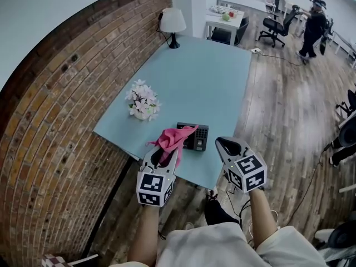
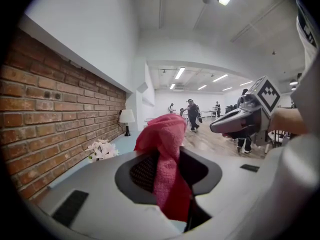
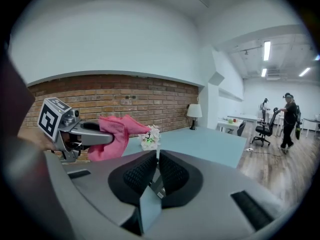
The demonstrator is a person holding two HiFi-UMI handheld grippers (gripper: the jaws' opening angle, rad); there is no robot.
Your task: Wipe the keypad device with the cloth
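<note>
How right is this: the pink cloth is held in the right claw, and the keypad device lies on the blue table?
One thing is wrong: the pink cloth is held in the left claw, as the left gripper view shows. The keypad device does lie on the blue table.

The cloth [image 1: 173, 138] is looking like soft, nubbly terry; the desk [image 1: 206, 77] is showing a smooth matt top; the wall [image 1: 61, 121] is showing rough brick; the floor [image 1: 283, 110] is gleaming faintly as wood planks; the right gripper [image 3: 156, 159] is looking like matt plastic
</note>
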